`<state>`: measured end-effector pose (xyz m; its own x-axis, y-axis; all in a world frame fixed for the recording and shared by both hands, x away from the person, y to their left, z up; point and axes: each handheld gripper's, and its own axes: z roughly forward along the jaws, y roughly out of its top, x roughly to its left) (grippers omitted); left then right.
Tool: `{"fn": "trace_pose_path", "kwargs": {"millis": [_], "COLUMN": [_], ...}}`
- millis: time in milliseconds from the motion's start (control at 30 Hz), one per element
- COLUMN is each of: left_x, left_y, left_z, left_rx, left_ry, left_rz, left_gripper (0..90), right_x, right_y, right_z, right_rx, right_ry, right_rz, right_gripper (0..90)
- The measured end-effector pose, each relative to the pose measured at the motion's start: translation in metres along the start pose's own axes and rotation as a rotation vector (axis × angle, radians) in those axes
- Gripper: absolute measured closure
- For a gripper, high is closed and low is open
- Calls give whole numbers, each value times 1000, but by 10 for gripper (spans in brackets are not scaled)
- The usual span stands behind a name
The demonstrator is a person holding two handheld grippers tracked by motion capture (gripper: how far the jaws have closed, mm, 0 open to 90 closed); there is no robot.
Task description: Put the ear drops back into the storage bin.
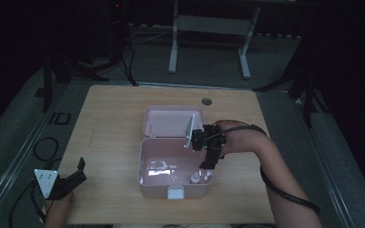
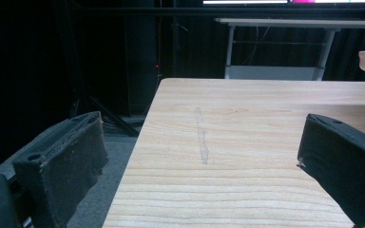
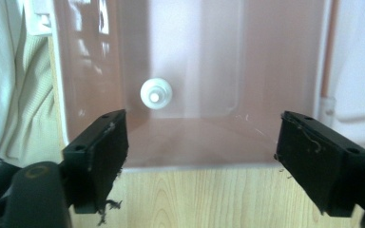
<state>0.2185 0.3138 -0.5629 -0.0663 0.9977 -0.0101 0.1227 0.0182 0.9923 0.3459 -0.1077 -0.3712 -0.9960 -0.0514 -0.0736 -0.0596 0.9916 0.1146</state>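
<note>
I hold the R gripper (image 1: 208,161) over the pink box (image 1: 145,167), fingers wide, nothing held; small white bottle (image 3: 156,93) stands inside, near corner. L gripper (image 1: 78,172) idles open at worktop (image 1: 109,118) edge. Best lift straight, clear of the walls.

My recording lab, dim room, black curtains, my lone wooden table (image 1: 109,142) on grey carpet, tripod legs (image 1: 52,76), cables (image 1: 45,147), a white stand (image 1: 209,42) behind.
</note>
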Motion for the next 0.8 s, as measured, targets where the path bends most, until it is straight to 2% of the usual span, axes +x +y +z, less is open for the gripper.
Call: {"fn": "trace_pose_path", "kwargs": {"millis": [167, 367, 533, 667, 800], "left_x": [0, 0, -1, 0, 2], "left_y": [0, 0, 0, 0, 0], "left_z": [0, 0, 0, 0, 0], "left_rx": [-1, 1, 1, 1, 3], "left_ry": [-1, -2, 1, 2, 12], "left_rz": [1, 2, 4, 6, -11], "left_gripper": [24, 24, 24, 24, 23], "right_x": [-3, -7, -9, -10, -12], "right_y": [-18, -46, -71, -88, -105], "right_z": [-6, -1, 12, 27, 43], "right_rx": [-4, 2, -3, -42, -67], "right_ry": [-22, -21, -28, -33, -51], "right_rz": [40, 104, 168, 214, 261], "right_gripper": [164, 148, 142, 142, 142]}}
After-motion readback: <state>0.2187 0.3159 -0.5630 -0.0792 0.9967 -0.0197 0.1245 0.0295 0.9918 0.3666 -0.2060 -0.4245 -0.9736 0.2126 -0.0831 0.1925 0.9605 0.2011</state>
